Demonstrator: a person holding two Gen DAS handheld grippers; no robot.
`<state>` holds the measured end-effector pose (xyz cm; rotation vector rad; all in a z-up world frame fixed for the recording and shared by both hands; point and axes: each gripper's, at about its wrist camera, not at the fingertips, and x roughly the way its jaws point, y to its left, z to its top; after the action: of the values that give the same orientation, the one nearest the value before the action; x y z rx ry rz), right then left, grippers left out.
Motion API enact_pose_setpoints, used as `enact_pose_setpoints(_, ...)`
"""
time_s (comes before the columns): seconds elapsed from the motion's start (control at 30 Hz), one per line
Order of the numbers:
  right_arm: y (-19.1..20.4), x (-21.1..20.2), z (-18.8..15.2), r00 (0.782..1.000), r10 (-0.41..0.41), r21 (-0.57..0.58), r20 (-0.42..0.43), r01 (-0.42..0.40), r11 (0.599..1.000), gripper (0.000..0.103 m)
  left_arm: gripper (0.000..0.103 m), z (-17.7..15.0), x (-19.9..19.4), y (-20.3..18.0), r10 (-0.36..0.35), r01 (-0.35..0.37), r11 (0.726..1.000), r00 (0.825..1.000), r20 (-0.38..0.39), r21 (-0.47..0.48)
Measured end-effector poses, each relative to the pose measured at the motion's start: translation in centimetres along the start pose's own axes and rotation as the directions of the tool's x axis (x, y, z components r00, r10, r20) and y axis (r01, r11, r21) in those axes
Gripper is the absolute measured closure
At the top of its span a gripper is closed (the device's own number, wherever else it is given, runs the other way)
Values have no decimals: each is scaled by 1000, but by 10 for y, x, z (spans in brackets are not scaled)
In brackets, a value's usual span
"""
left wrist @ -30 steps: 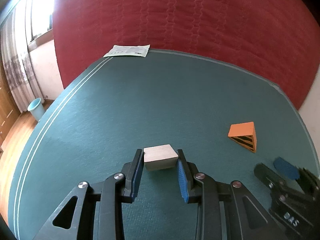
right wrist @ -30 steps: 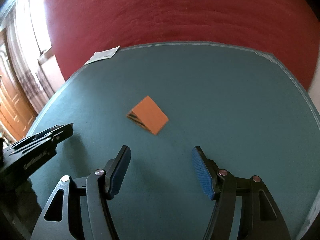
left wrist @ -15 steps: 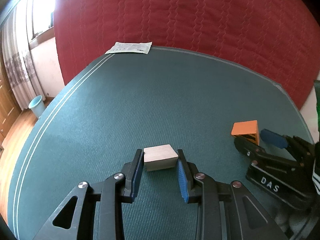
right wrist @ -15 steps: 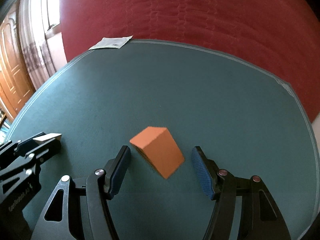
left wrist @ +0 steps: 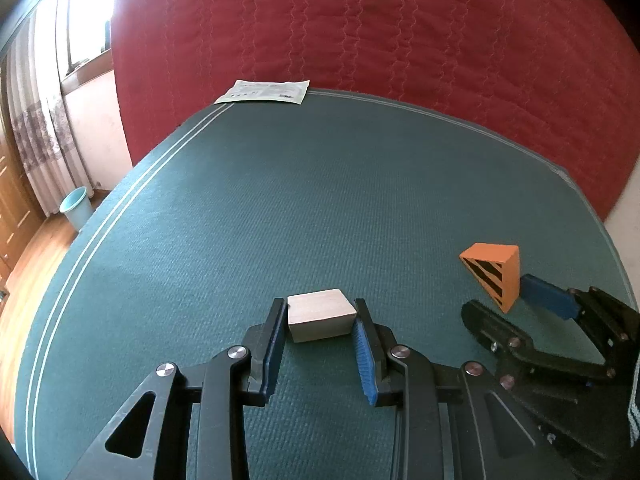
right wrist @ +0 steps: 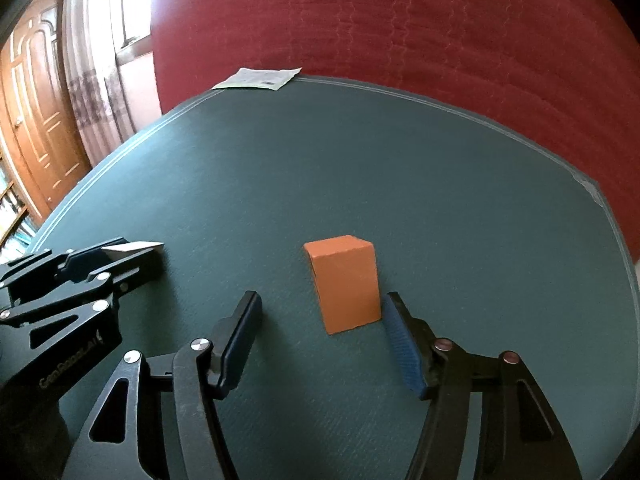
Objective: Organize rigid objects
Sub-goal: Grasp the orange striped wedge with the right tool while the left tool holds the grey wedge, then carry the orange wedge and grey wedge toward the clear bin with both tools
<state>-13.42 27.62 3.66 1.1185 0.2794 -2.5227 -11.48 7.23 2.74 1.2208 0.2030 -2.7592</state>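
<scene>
A pale wooden block (left wrist: 320, 314) rests on the green table mat (left wrist: 280, 200), and my left gripper (left wrist: 320, 308) is shut on it, a pad against each side. To its right stands an orange wedge (left wrist: 494, 270) with black stripes on one face. My right gripper (right wrist: 320, 304) straddles the orange wedge (right wrist: 344, 284) and its jaws are closing. The right pad (right wrist: 400, 340) sits close to the wedge's side, while the left pad (right wrist: 240, 332) is still well apart from it. In the right wrist view the left gripper (right wrist: 132, 250) shows at the left with a sliver of the block (right wrist: 132, 246).
A white paper packet (left wrist: 264, 91) lies at the mat's far edge, against a red quilted cover (left wrist: 400, 40). Beyond the left edge, on the wooden floor, are a blue bin (left wrist: 75, 207) and a brown door (right wrist: 36, 120). The mat's right edge (right wrist: 616, 240) is close.
My right gripper moved forward and rolled, bringing the orange wedge between its fingers, and the gap narrowed slightly. The left gripper and its block stayed put.
</scene>
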Motion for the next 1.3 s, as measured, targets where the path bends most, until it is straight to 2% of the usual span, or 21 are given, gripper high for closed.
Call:
enact_pose_setpoints(0.13,-9,0,2,1000,-15,44,2,15,999,41,69,-1,1,1,-2,2,1000,1000,0,2)
enact_pose_setpoints(0.4,-1,16,20,999,-47,34,-3,47,998,43,69,-1,3,0,-4,4,1000,1000,6,14)
enact_pose_setpoints(0.47,2,16,21,999,-47,27,1,47,999,47,69,0,5,-1,-4,4,1000,1000,5,15)
enact_pose_setpoints(0.53,4,15,20,999,-49,19,6,49,999,60,69,1,5,-1,-5,5,1000,1000,5,16)
enact_pose_setpoints(0.63,8,13,18,998,-59,16,9,59,998,69,69,1,5,-2,-5,5,1000,1000,8,20)
enact_pose_setpoints(1.0,7,-3,-2,998,-62,90,16,61,994,70,69,4,8,-12,-12,11,998,1000,24,58)
enact_pose_setpoints(1.3,2,-31,-32,999,-40,163,23,36,986,71,69,2,5,-19,-30,26,995,999,42,92)
